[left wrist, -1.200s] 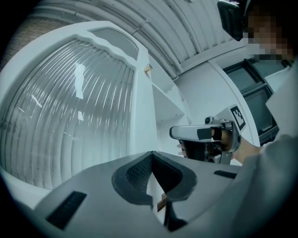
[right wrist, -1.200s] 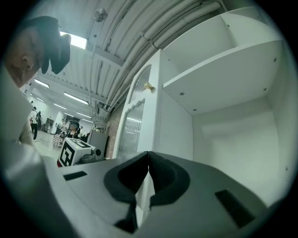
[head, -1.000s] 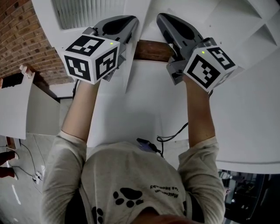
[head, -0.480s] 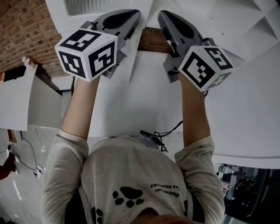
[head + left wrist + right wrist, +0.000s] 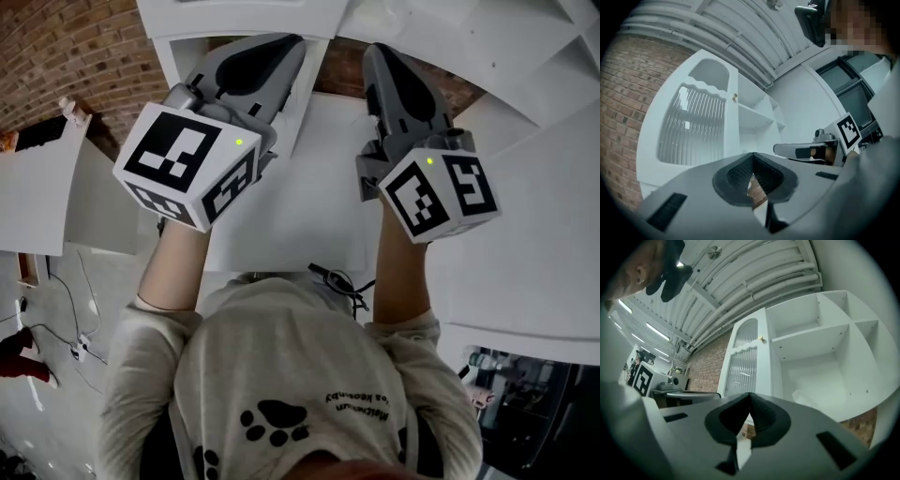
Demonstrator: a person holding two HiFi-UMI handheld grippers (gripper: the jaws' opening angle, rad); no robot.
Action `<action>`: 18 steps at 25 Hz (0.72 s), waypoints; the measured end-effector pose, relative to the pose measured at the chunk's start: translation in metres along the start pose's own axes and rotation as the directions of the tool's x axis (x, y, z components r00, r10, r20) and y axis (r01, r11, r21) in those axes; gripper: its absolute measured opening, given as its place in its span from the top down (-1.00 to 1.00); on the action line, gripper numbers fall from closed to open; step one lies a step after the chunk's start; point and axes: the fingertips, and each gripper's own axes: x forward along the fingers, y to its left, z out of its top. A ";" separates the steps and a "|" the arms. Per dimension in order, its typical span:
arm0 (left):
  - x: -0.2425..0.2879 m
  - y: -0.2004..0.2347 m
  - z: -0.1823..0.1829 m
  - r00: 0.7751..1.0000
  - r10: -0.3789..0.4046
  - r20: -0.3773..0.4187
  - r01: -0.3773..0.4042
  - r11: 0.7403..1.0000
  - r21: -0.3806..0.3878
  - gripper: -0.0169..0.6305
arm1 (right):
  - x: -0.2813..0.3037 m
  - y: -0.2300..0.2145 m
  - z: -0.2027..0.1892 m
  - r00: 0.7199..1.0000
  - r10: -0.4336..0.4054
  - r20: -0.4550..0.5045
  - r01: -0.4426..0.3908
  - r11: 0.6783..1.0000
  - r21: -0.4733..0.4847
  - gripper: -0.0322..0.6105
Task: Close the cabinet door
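Observation:
A white cabinet (image 5: pixel 820 357) stands against a brick wall, its right side showing bare shelves. Left of those shelves is the cabinet door (image 5: pixel 743 364), white with a ribbed glass panel (image 5: pixel 693 126) and a small brass knob (image 5: pixel 734 97) on its right edge. I cannot tell whether the door lies flush with the cabinet. My left gripper (image 5: pixel 286 42) and right gripper (image 5: pixel 375 52) are held side by side in front of the cabinet, pointing at it and touching nothing. Both have their jaws shut, with nothing between them (image 5: pixel 752 154) (image 5: pixel 750 394).
A brick wall (image 5: pixel 66 56) runs behind and left of the cabinet. A white board (image 5: pixel 33 197) stands at the left, with cables (image 5: pixel 80 361) on the floor below it. A large white panel (image 5: pixel 525 262) lies at the right. A cable (image 5: pixel 342 281) hangs at my chest.
Both grippers have drawn back from the cabinet toward my body and sit lower in the head view. Their jaws have stayed shut.

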 end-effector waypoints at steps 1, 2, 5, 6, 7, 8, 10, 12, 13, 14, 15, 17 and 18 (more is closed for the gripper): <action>-0.006 -0.002 -0.001 1.000 0.010 0.002 -0.010 1.000 0.005 0.92 | -0.004 0.004 -0.004 1.000 -0.005 -0.006 0.005 1.000 -0.011 0.87; -0.011 -0.004 -0.003 1.000 0.018 0.002 -0.018 1.000 0.007 0.92 | -0.007 0.008 -0.008 1.000 -0.007 -0.013 0.007 1.000 -0.020 0.87; -0.026 -0.007 -0.011 0.999 0.046 -0.004 -0.046 0.999 0.003 0.92 | -0.017 0.014 -0.020 0.999 -0.025 -0.035 0.023 0.998 -0.050 0.87; -0.030 -0.008 -0.015 0.998 0.057 -0.009 -0.057 0.998 0.002 0.92 | -0.021 0.015 -0.023 0.999 -0.036 -0.039 0.034 0.998 -0.061 0.87; -0.034 -0.009 -0.019 0.997 0.069 -0.016 -0.069 0.998 0.004 0.92 | -0.024 0.016 -0.026 0.998 -0.048 -0.041 0.045 0.996 -0.071 0.87; -0.038 -0.009 -0.022 0.996 0.084 -0.022 -0.084 0.996 0.008 0.92 | -0.028 0.017 -0.029 0.997 -0.059 -0.041 0.055 0.995 -0.079 0.87; -0.046 -0.010 -0.030 0.993 0.115 -0.032 -0.114 0.993 0.014 0.92 | -0.034 0.021 -0.035 0.996 -0.076 -0.041 0.072 0.993 -0.090 0.87; -0.053 -0.011 -0.037 0.989 0.145 -0.042 -0.144 0.989 0.020 0.92 | -0.040 0.025 -0.041 0.995 -0.086 -0.042 0.082 0.992 -0.094 0.87; -0.056 -0.011 -0.042 0.986 0.161 -0.049 -0.159 0.987 0.028 0.92 | -0.042 0.027 -0.045 0.995 -0.089 -0.044 0.085 0.992 -0.095 0.87; -0.059 -0.011 -0.047 0.983 0.176 -0.060 -0.173 0.984 0.041 0.92 | -0.045 0.028 -0.050 0.995 -0.092 -0.047 0.087 0.992 -0.095 0.87; -0.061 -0.011 -0.053 0.979 0.189 -0.071 -0.185 0.981 0.056 0.92 | -0.047 0.029 -0.056 0.994 -0.096 -0.052 0.091 0.991 -0.095 0.87; -0.067 -0.012 -0.065 0.974 0.207 -0.093 -0.201 0.977 0.074 0.92 | -0.051 0.031 -0.066 0.992 -0.107 -0.063 0.100 0.990 -0.101 0.87; -0.070 -0.012 -0.072 0.971 0.215 -0.104 -0.208 0.975 0.072 0.92 | -0.053 0.032 -0.072 0.991 -0.114 -0.070 0.106 0.989 -0.107 0.87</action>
